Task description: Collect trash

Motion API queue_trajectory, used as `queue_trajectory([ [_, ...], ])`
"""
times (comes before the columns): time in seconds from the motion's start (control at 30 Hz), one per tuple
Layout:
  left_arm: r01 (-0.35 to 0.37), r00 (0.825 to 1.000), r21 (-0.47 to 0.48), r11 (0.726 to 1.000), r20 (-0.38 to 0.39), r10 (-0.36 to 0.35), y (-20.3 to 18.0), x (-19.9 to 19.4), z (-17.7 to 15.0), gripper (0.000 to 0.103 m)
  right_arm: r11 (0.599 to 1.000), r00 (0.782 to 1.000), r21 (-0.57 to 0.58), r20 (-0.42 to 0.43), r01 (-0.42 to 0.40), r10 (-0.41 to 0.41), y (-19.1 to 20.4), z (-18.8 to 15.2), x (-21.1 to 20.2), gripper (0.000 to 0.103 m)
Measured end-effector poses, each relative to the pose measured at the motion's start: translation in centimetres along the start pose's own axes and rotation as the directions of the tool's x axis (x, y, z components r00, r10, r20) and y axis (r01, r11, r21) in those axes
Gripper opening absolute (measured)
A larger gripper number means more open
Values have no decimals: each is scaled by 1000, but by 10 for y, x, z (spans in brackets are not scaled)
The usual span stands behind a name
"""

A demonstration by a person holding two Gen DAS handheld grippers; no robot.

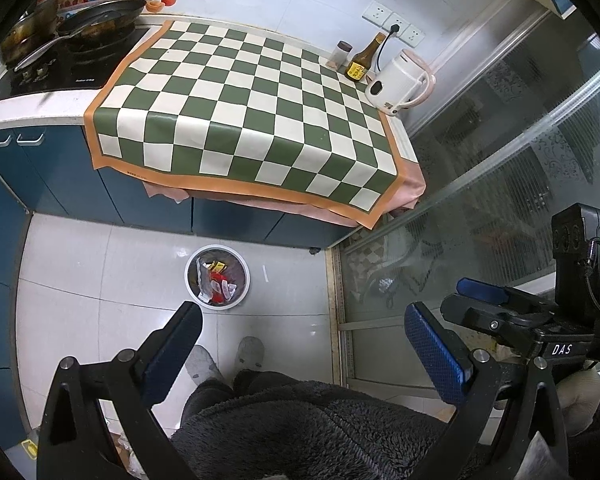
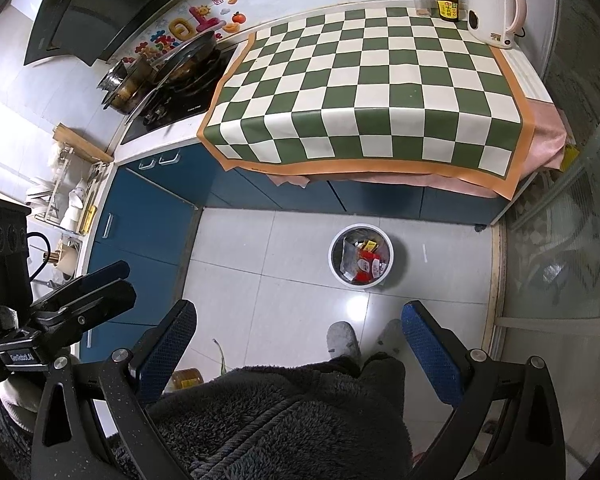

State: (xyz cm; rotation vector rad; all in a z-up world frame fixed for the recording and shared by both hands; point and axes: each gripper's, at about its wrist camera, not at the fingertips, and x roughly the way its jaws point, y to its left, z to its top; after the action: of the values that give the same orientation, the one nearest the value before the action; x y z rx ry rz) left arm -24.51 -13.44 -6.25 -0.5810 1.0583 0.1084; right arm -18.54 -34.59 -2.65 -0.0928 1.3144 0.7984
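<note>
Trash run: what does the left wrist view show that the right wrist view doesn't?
Left only: the wall sockets behind the kettle.
Right only: the range hood, the dish rack by the stove, and a yellow bottle on the floor.
Both: the checkered cloth, the trash bin holding wrappers, and both claws open and empty.
</note>
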Motion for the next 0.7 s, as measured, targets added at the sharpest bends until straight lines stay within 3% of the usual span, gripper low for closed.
queue_trajectory([
  [0.7, 2, 1000, -11, 1000, 3, -2, -11, 1, -5, 103, 1000, 1000, -6, -2, -5, 5, -7, 0, -3, 103],
])
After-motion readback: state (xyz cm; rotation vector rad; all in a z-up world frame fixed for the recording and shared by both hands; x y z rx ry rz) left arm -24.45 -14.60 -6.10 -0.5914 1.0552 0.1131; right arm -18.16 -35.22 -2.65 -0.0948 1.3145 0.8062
